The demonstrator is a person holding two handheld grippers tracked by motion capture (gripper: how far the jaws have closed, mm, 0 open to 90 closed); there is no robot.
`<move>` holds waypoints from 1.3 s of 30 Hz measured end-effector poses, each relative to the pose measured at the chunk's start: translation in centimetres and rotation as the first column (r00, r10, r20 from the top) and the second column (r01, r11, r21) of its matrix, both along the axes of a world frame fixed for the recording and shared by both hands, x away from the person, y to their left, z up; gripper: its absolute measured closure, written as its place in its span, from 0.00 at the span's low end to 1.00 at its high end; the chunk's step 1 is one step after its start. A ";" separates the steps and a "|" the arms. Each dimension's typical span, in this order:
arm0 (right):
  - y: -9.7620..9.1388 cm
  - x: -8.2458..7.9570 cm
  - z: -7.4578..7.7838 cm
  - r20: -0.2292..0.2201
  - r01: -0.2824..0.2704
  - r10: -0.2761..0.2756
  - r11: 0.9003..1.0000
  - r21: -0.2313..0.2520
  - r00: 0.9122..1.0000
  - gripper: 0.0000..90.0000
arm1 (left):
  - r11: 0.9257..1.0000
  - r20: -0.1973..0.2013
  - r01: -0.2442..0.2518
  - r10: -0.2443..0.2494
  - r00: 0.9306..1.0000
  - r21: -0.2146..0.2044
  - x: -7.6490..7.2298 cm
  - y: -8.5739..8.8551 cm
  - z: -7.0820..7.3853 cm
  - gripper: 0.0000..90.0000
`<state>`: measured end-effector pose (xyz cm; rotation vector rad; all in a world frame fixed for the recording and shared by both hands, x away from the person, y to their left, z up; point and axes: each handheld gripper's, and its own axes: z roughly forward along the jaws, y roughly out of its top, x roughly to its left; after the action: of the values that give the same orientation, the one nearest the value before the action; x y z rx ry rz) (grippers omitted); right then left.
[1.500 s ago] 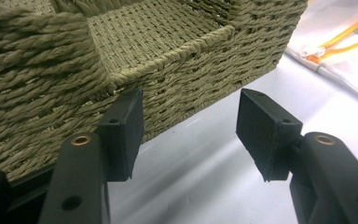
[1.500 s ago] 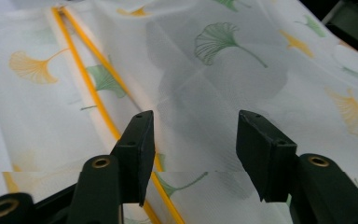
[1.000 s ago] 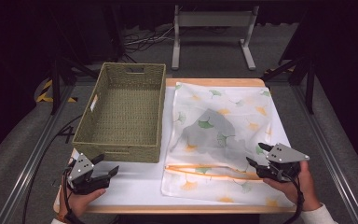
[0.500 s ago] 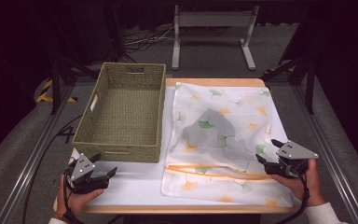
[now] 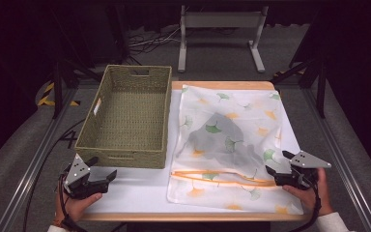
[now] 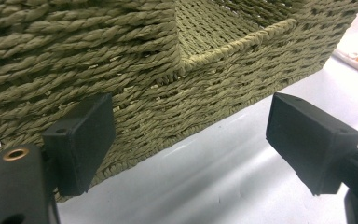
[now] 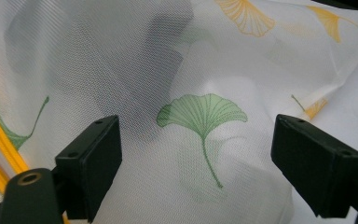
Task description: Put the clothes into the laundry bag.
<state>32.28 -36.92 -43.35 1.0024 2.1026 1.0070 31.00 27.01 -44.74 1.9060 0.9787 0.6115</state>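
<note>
A white mesh laundry bag (image 5: 232,140) printed with green and orange ginkgo leaves lies flat on the table, a dark grey garment (image 5: 217,137) showing through it and an orange zipper (image 5: 222,176) near its front. My right gripper (image 5: 276,165) hovers at the bag's front right edge; its jaws have just been opening and stand wide over the mesh (image 7: 200,116), gripping nothing. My left gripper (image 5: 104,170) rests at the front left, just before the woven basket (image 5: 125,116); its jaws have also been opening and are empty, facing the basket wall (image 6: 168,93).
The olive woven basket is empty and fills the table's left half. A white table surface (image 5: 135,191) lies between the grippers. A white stand (image 5: 220,29) and cables sit on the floor behind the table; metal rails run along both sides.
The right gripper has moved right and down toward the bag's front right edge, and its jaws have opened wider. The left gripper stayed in place while its jaws widened.
</note>
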 end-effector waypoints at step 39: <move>0.0 -0.3 0.2 0.035 0.018 -0.017 1.000 -0.016 0.999 0.16 | 1.000 -0.030 -0.016 0.015 0.999 -0.019 -0.7 -0.7 0.3 0.08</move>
<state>31.96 -36.94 -43.15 0.9873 2.0672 0.9904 30.29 26.35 -44.40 1.8971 1.0162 0.5819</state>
